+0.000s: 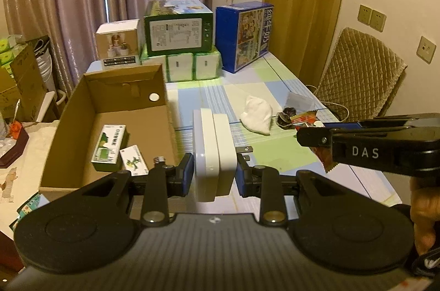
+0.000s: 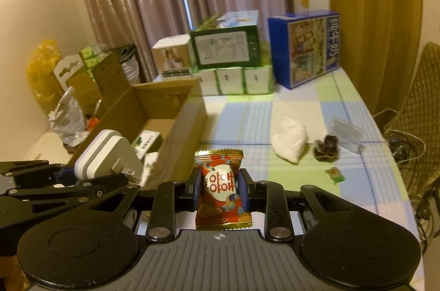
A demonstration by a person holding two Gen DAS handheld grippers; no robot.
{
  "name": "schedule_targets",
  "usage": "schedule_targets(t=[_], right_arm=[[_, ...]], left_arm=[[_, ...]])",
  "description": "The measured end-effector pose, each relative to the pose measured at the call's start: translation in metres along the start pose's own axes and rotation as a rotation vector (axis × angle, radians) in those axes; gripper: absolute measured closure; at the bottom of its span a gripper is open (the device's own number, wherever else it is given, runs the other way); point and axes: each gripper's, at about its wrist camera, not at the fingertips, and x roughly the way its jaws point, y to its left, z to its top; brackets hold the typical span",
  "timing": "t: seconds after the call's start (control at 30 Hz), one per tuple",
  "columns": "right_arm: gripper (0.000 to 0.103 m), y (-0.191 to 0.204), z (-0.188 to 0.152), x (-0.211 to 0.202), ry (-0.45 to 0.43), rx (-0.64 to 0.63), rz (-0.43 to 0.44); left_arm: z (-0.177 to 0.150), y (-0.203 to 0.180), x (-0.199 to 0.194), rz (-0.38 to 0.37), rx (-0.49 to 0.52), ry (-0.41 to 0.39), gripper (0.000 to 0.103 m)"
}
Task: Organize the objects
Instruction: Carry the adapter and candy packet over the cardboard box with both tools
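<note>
Two grippers loaded: left gripper [image 1: 212,172] fingers clamped on white charger [image 1: 213,153], right gripper [image 2: 219,187] fingers pinching red snack packet [image 2: 219,187], both above bench [image 2: 247,112] beside cardboard box [image 1: 110,109].

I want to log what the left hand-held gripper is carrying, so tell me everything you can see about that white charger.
The charger is a white, boxy plug adapter with rounded corners, seemingly hard plastic, with a grey band around its body. Two flat metal prongs stick out from one face. The left hand-held gripper is shut on it, blue pads pressing two opposite faces. It is held in the air beside the open cardboard box, above the checked tablecloth, touching nothing else.
</note>
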Motion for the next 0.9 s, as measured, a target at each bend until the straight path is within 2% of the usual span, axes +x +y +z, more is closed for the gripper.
schedule_targets(t=[0.5,0.9], right_arm=[[0.078,0.057,0.027,0.039,0.008,-0.055,0.102],[0.078,0.085,0.034,0.073,0.036,-0.074,0.151]], left_arm=[[0.003,0.077,-0.008,0.135,-0.050,0.011,0.077],[0.004,0.119,0.003,0.188,-0.028,0.045,0.077]])
